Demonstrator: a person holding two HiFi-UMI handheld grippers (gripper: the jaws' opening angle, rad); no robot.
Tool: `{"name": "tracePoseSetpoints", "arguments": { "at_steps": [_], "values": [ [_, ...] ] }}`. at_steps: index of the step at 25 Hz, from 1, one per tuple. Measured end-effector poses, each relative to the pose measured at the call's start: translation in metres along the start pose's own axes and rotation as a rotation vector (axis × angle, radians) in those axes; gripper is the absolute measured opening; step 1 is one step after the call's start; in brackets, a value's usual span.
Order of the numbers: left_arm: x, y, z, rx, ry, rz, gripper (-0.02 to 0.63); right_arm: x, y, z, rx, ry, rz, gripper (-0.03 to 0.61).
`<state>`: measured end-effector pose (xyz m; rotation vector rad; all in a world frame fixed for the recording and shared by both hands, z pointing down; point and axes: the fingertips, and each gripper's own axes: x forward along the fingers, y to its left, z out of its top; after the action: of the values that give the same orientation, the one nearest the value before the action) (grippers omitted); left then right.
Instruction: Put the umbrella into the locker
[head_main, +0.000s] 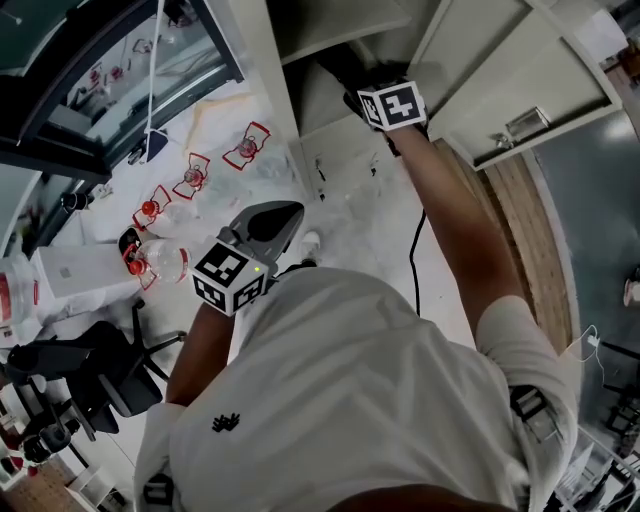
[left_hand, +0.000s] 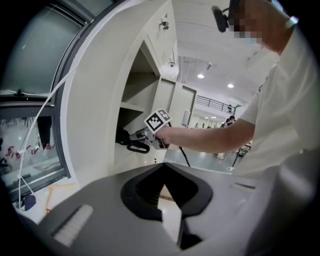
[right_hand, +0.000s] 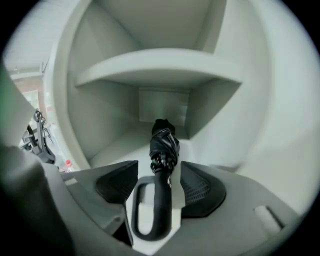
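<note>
R claw (right_hand: 156, 172) sits at the mouth of the locker (right_hand: 100, 115), jaws wide apart, pads pressing on nothing. The umbrella (right_hand: 163, 145), black & folded, lies flat on the floor of the locker's lower compartment, under the shelf (right_hand: 160, 62). Its far end points at the locker's back wall. Its loop handle (right_hand: 152, 210) faces the locker opening and lies between the R jaws w/ a gap on each side. It's prob. laid lengthwise so it fits the locker's depth and leaves the handle outward for an easy grab.

The weight is on the locker floor, not on the claw, so placing looks done. What's left, I'd judge, is backing the R claw straight out, then maybe shutting the door (head_main: 520, 80), which seems to stand swung open beside the locker.

L claw (left_hand: 162, 167) is well out from the locker, by the person's torso, tips together w/ nothing between. It looks idle, prob. kept back so it doesn't crowd the opening.

Risk: the loop sits nearer one pad, so a sideways pull-out could snag it and drag the umbrella toward the locker's edge.
</note>
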<state>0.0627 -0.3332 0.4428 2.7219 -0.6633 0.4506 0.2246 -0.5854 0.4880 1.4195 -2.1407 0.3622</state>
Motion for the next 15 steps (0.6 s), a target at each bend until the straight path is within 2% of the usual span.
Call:
{"name": "tracePoseSetpoints", "arguments": {
  "at_steps": [7,15],
  "values": [
    [0.000,-0.057,-0.011,0.016,-0.016,0.017,0.055,-0.067,0.013,-0.025,-0.001,-0.057,0.033,0.262],
    [-0.011,-0.120,-0.038,-0.004,-0.016,0.042,0.055,-0.136,0.039,-0.072,0.014,-0.087,0.080,0.261]
  ]
}}
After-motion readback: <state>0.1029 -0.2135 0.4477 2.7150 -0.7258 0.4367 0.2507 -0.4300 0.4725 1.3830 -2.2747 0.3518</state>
